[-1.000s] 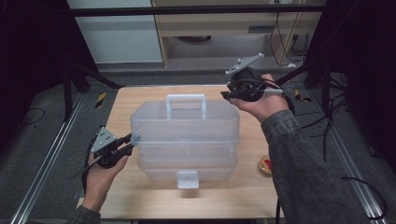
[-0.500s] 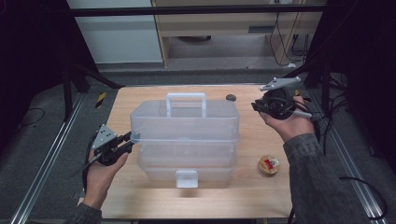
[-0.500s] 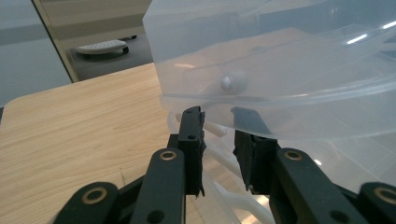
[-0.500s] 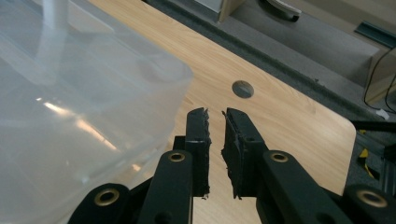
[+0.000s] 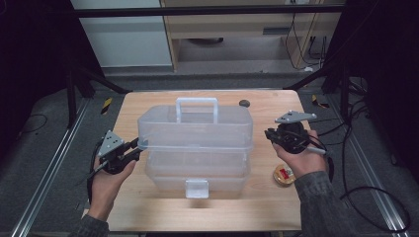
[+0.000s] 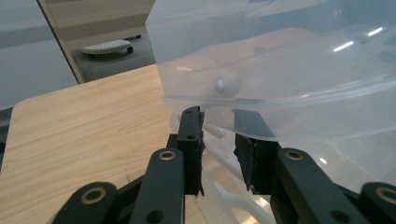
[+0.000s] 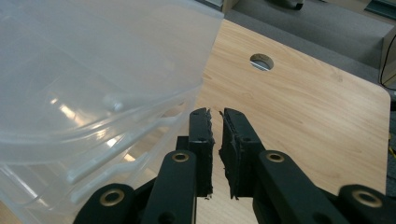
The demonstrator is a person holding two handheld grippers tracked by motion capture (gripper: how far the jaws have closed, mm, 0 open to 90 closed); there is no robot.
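Observation:
A clear plastic tiered box (image 5: 197, 136) with a white handle (image 5: 196, 102) and a front latch (image 5: 196, 188) stands mid-table. My left gripper (image 5: 136, 146) sits at the box's left side. In the left gripper view, my left gripper (image 6: 219, 135) is open, its jaws just under the upper tier's rim (image 6: 280, 105), which crosses above them. My right gripper (image 5: 270, 134) hovers just right of the box, apart from it. In the right gripper view, my right gripper (image 7: 217, 126) has its jaws nearly together with nothing between them, beside the box's corner (image 7: 140, 93).
A small round wooden item with a red centre (image 5: 283, 175) lies on the wooden table (image 5: 148, 106) by the right hand. A round hole (image 7: 261, 61) sits in the tabletop behind the box. Cables trail over the floor to the right.
My right gripper has swung from above the box's back right corner out to the right and nearer, level with the box's side. The left gripper has stayed put.

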